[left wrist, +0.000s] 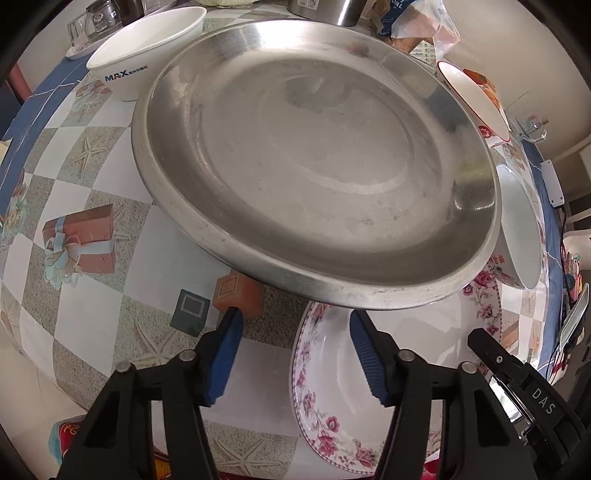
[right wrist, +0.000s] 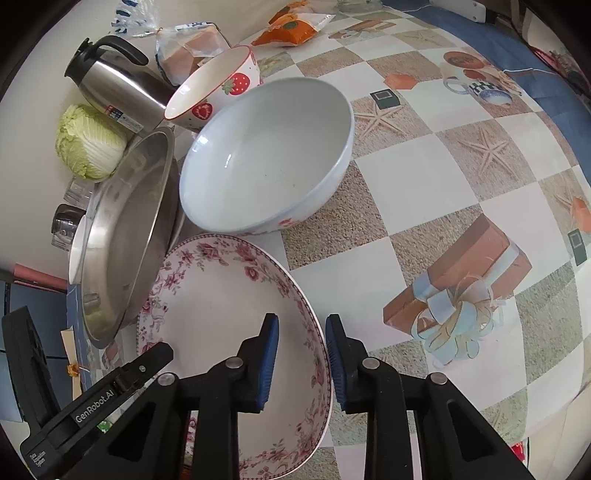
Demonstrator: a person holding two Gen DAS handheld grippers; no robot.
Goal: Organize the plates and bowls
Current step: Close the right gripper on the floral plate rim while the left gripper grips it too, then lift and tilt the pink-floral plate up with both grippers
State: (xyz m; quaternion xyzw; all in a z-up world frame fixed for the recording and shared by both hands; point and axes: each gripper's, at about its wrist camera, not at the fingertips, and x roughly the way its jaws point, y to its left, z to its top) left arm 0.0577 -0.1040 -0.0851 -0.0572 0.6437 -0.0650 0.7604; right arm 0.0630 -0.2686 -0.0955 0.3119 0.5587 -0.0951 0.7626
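Note:
A big steel plate (left wrist: 314, 158) fills the left wrist view, its near edge overlapping the far rim of a pink floral plate (left wrist: 332, 387). My left gripper (left wrist: 295, 314) is open just short of that steel edge. One finger is over the tablecloth and the other over the floral plate. In the right wrist view my right gripper (right wrist: 302, 317) straddles the floral plate's (right wrist: 221, 314) right rim. One pad is inside and one outside, and a gap still shows at the inner pad. The steel plate (right wrist: 125, 236) lies to the left.
On the checked tablecloth (right wrist: 424, 166) a large white bowl (right wrist: 266, 155) sits beyond the floral plate, and a strawberry bowl (right wrist: 221, 88) stands behind it. A white bowl marked MAX (left wrist: 147, 48) stands far left. At the wall are a steel jug (right wrist: 110, 81), a cabbage (right wrist: 90, 142), glasses (right wrist: 66, 221) and snack bags (right wrist: 291, 27).

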